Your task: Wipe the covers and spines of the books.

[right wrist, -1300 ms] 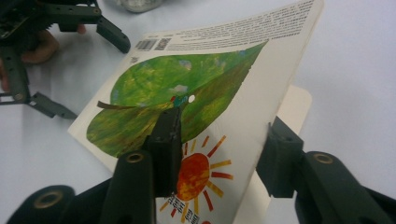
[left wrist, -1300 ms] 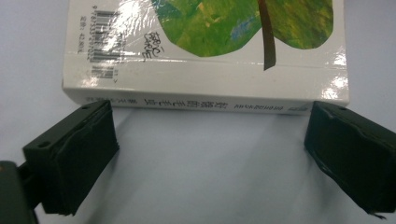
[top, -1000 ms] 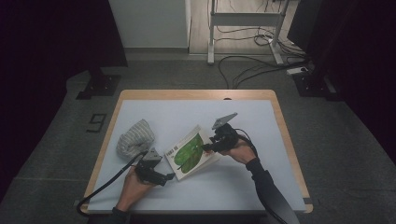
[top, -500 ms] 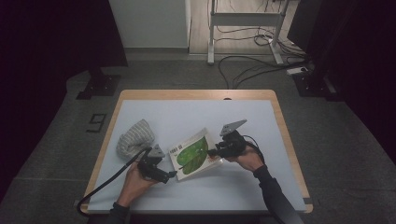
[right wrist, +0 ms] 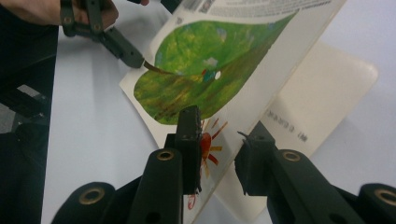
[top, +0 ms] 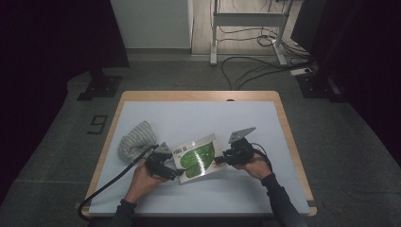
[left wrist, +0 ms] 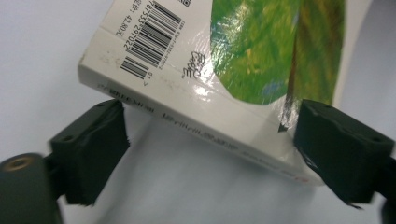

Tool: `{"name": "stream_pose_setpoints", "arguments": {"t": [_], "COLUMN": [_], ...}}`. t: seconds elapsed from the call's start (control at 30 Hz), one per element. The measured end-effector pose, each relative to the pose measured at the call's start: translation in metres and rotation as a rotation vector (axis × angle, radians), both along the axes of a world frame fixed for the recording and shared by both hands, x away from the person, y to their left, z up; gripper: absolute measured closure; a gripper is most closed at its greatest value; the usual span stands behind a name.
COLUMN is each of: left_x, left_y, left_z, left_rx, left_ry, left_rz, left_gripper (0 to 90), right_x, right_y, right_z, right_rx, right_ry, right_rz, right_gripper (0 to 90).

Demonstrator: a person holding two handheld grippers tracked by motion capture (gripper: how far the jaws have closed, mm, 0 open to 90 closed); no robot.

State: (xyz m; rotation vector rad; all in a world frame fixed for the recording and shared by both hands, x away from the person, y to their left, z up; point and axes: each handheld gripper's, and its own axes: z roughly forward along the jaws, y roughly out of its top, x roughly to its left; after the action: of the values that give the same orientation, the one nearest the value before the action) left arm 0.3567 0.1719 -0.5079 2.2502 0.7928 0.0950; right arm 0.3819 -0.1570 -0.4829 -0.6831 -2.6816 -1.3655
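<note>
Two hand-held grippers work a picture book (top: 196, 161) that lies near the front edge of the white-topped table (top: 198, 118), between the person's two hands, its back cover with the large green leaf and barcode facing up. The left gripper (top: 166, 169) stands at the book's spine end; in the left gripper view its jaws are spread wide, one to each side of the spine (left wrist: 201, 126), and neither pad clearly presses the board, so it braces rather than grips. The right gripper (top: 221, 161) meets the opposite, free edge; in the right gripper view its jaws straddle the raised cover (right wrist: 224, 70) with a gap between them, and whether they actually pinch the cover cannot be told. That cover stands tilted up off a pale page (right wrist: 327, 98) lying flat beneath it, so the step in hand appears to be opening the book from its back cover. The next move probably calls for the right gripper to firm its hold and swing the cover over toward the spine, while the left gripper keeps the spine from sliding on the smooth surface. A grey striped cloth (top: 137, 140) lies apart, to the left of the book.
</note>
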Motion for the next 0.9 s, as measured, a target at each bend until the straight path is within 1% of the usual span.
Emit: {"name": "stream_pose_setpoints", "arguments": {"t": [0.1,0.2,0.27,0.33,0.4,0.43,0.47,0.5,0.6,0.73,0.9], "left_x": [0.002,0.003,0.003,0.003,0.002,0.001,0.001,0.001,0.001,0.0,-0.002], "left_y": [0.0,0.001,0.001,-0.001,-0.004,-0.005,-0.005,-0.004,-0.004,-0.004,-0.003], "left_z": [0.0,0.002,0.004,0.008,0.012,0.014,0.014,0.016,0.017,0.018,0.02], "left_rx": [-0.021,-0.031,-0.033,-0.011,0.02,0.027,0.027,0.01,0.002,0.002,0.0], "left_ry": [0.011,0.014,0.01,-0.002,-0.026,-0.04,-0.04,-0.055,-0.055,-0.062,-0.076], "left_rz": [-0.006,0.003,-0.001,-0.007,-0.014,-0.016,-0.016,-0.013,-0.01,-0.012,-0.02], "left_gripper": [17.2,21.0,23.2,24.9,25.4,26.1,27.7,30.6,33.3,34.6,37.7], "right_x": [-0.001,-0.001,0.0,0.0,0.0,0.001,0.001,0.001,0.0,-0.001,0.0], "right_y": [-0.003,-0.005,-0.007,-0.007,-0.007,-0.007,-0.007,-0.007,-0.01,-0.008,-0.01], "right_z": [-0.005,-0.008,-0.01,-0.011,-0.013,-0.014,-0.015,-0.017,-0.019,-0.017,-0.01], "right_rx": [0.003,0.011,0.024,0.013,-0.01,-0.02,-0.026,-0.034,-0.018,-0.034,-0.043], "right_ry": [0.007,0.019,0.028,0.032,0.029,0.026,0.027,0.026,0.032,0.021,-0.013], "right_rz": [-0.002,-0.005,-0.008,-0.019,-0.03,-0.035,-0.043,-0.049,-0.058,-0.071,-0.127], "right_gripper": [71.5,71.3,69.3,66.0,62.2,60.9,59.7,58.8,58.9,57.3,57.1]}}
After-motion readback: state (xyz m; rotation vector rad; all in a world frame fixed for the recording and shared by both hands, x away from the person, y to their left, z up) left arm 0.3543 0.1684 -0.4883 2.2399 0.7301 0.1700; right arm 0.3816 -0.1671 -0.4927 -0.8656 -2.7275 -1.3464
